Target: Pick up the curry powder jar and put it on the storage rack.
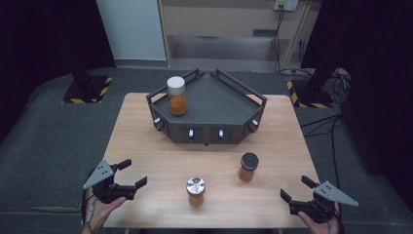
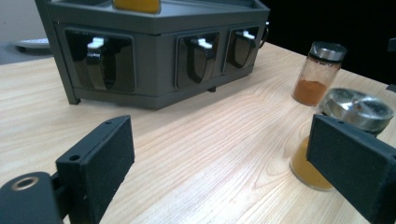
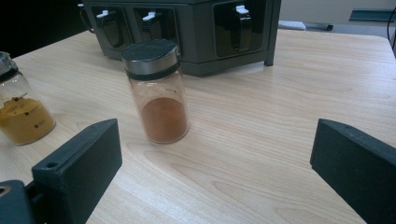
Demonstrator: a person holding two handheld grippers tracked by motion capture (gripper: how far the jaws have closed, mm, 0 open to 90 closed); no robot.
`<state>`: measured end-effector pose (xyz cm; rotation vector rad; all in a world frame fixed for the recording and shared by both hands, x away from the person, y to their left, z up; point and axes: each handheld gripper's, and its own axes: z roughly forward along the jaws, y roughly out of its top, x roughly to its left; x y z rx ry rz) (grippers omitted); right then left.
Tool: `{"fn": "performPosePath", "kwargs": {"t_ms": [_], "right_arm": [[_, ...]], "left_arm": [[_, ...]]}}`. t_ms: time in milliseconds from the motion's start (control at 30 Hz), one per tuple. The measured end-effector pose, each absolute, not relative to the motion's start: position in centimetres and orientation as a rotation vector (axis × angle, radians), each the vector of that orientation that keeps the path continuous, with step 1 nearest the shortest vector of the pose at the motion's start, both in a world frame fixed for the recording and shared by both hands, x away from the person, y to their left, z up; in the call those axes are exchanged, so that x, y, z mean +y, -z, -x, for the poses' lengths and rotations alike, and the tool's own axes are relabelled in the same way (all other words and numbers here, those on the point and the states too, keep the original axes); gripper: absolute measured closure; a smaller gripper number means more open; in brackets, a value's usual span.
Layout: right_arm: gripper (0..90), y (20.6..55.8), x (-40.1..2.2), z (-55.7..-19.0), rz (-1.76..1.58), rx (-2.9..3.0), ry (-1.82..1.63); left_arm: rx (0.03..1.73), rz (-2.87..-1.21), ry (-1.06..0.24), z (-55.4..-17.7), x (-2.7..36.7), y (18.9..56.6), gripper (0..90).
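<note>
Both grippers wait at the desk's [image 1: 146, 146] near edge, left gripper [image 1: 132, 174] and right gripper [image 1: 295, 189] jaws apart and empty, flanking two upright spice jars, silver-lidded [image 1: 196, 190] and black-lidded [image 1: 248, 167], likely bound for the rack [image 1: 219, 131] beyond.

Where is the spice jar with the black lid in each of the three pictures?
High view: jar with the black lid stands right of centre on the table, before the grey rack.
Left gripper view: upper right, behind the silver-lidded jar.
Right gripper view: left of centre.
Shared landmark: the grey rack.
</note>
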<state>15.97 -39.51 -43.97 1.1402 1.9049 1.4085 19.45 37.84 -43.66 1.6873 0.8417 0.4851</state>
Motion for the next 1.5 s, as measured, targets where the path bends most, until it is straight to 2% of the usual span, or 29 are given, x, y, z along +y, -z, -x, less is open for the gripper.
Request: {"fn": "performPosePath", "kwargs": {"t_ms": [533, 1500], "right_arm": [[2.3, 44.0, -39.4, -16.0, -1.135, 1.911, -1.402], [2.4, 43.9, -39.4, -16.1, -1.136, 1.914, -1.399]], "left_arm": [[0.861, -1.684, -0.505, -19.3, 37.8, 45.6, 7.7], [0.849, -1.693, -0.464, -19.6, 38.1, 46.2, 2.8]]}}
